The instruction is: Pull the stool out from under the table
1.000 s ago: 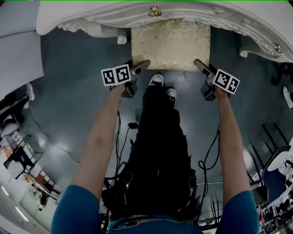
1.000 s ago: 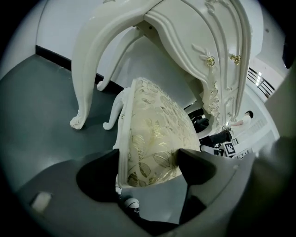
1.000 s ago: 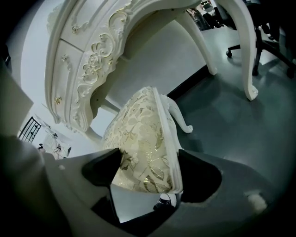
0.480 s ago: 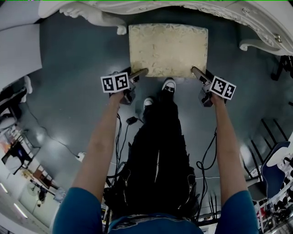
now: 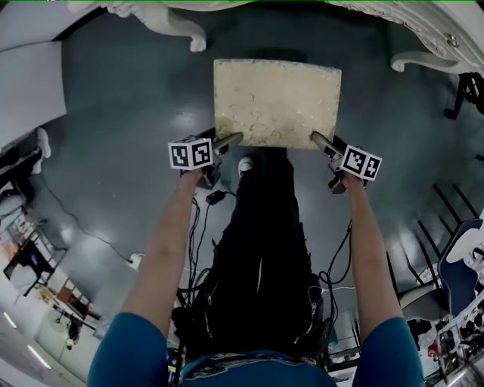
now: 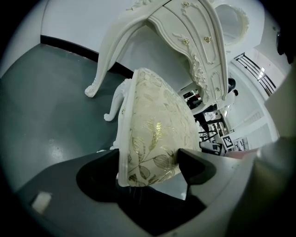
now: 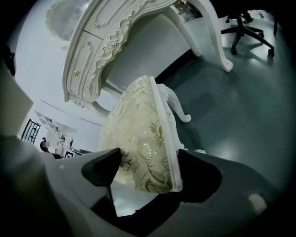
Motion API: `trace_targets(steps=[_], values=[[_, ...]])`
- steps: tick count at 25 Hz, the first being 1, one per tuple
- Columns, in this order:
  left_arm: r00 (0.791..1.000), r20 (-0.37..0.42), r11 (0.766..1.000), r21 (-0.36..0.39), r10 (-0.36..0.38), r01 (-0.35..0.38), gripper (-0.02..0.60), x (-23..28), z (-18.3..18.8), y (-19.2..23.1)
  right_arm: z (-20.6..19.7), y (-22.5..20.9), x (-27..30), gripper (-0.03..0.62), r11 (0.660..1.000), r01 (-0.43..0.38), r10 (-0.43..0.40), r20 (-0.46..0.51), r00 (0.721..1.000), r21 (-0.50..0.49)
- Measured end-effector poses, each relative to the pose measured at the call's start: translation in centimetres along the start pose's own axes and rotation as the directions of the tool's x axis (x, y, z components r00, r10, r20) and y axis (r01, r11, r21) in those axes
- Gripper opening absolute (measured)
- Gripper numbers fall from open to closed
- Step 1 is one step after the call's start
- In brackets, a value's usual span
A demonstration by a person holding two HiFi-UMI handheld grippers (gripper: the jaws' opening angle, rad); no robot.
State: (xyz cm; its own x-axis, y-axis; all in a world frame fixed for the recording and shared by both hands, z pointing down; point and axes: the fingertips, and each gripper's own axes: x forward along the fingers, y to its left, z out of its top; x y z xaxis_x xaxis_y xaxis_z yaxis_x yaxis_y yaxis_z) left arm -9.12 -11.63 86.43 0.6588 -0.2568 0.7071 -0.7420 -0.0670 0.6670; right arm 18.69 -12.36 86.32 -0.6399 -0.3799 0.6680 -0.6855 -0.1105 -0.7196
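The stool (image 5: 276, 102) stands on the grey floor (image 5: 113, 151), its gold-patterned seat fully clear of the white carved table (image 5: 162, 19), whose edge lies at 12 o'clock in your head view. Your left claw (image 5: 229, 139) is clenched on the seat's near corner at 7 o'clock, one jaw on the white frame and the other on the cushion. Your right claw (image 5: 321, 139) grips the matching corner at 5 o'clock the same way. Your shoe (image 5: 246, 165) sits just beside the stool's near edge at 6 o'clock, between the two claws.
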Motion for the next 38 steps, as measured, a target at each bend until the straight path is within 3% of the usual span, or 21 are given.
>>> trace_targets(steps=[11,20,29,33,38], values=[[0.998,-0.067,1.000,0.004,-0.001,0.001,0.417,-1.5,-6.3,0.5,-6.7,-0.9,-1.8,0.400,1.000,0.012,-0.012,-0.024,1.000,0.029],[0.996,-0.082,1.000,0.010,0.020,-0.019,0.430,-1.9,-7.0,0.5,-7.8,-1.1,-2.3,0.412,0.999,0.031,-0.032,0.011,0.999,0.044],[0.995,-0.074,0.995,0.087,0.061,-0.055,0.357,-5.4,-8.6,-0.2,-8.2,0.3,-4.3,0.422,0.994,0.104,-0.105,0.074,0.992,0.020],[0.995,-0.015,0.985,0.143,0.102,-0.098,0.325,-8.7,-8.0,-1.5,-8.1,2.1,-6.4,0.322,0.985,0.163,-0.157,0.082,0.984,-0.064],[0.995,0.060,0.977,0.196,0.077,-0.087,0.285,-12.0,-5.5,-5.4,-5.9,7.7,-9.4,0.308,0.984,0.100,-0.076,0.155,0.985,-0.149]])
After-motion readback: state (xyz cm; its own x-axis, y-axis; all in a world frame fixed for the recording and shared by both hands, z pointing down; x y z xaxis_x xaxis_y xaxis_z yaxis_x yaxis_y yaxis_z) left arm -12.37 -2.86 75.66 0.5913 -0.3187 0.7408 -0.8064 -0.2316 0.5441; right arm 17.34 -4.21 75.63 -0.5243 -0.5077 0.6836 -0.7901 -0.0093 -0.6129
